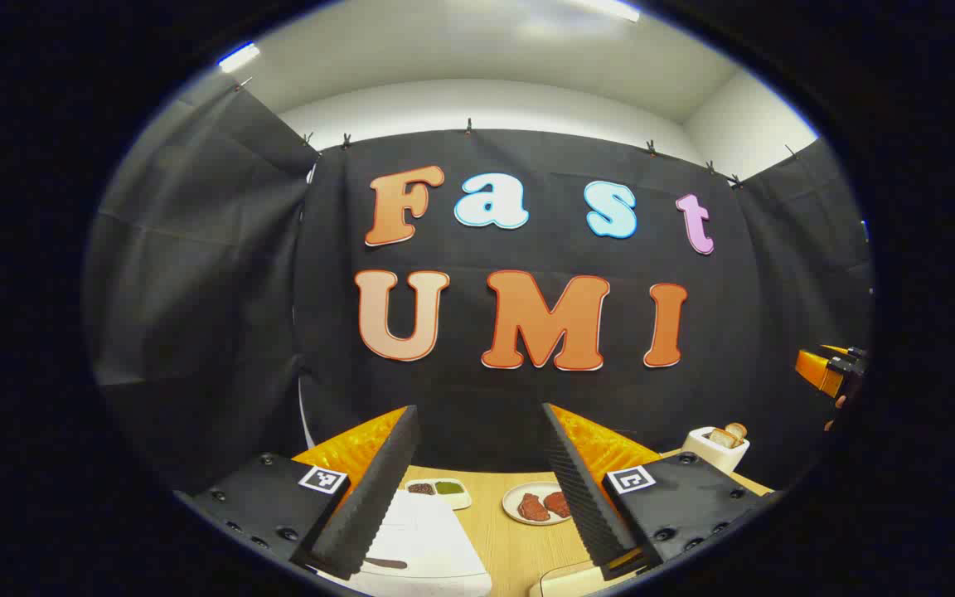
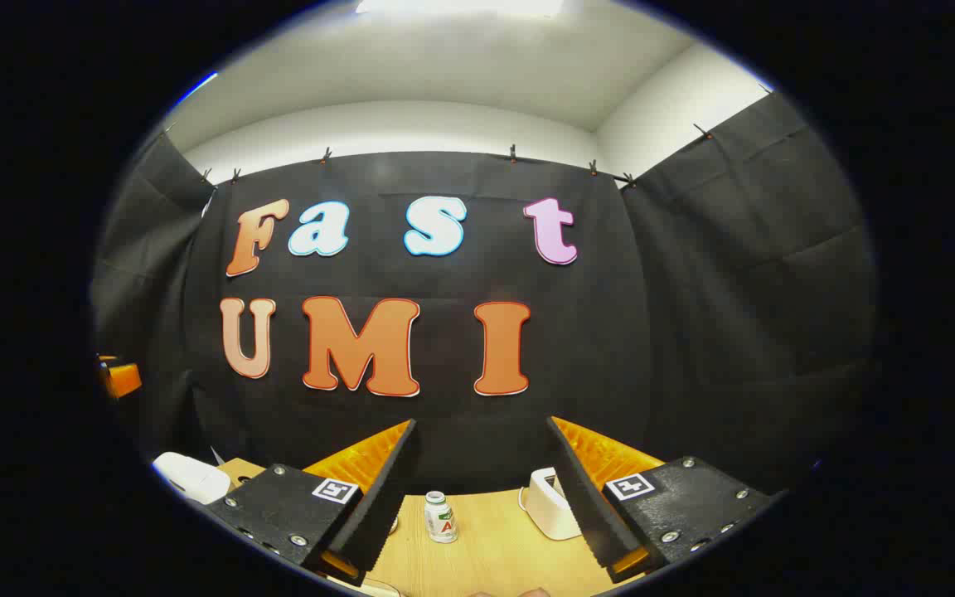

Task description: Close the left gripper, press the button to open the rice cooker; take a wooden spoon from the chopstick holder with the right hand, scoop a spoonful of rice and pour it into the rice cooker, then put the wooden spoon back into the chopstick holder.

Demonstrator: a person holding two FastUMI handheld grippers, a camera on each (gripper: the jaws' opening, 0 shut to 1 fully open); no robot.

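Rice cooker (image 1: 419, 539): white, lid down, on the desk (image 1: 511, 543) low in the left gripper view, just below and between the left claw (image 1: 477, 489) fingers. Judged: nothing done yet; the button press, spoon pick-up, scoop, pour and return all remain. Chopstick holder and wooden spoon not identifiable.

Left claw: spread wide, empty, touching nothing; it must clench before pressing. Right claw (image 2: 482, 497): also released, wide, empty, held above the desk.

Around: sauce dish (image 1: 438, 491) and plate (image 1: 537, 503) with red pieces beyond the cooker; toaster (image 1: 716, 448) far right; small bottle (image 2: 440, 516) between the right claw's fingers.
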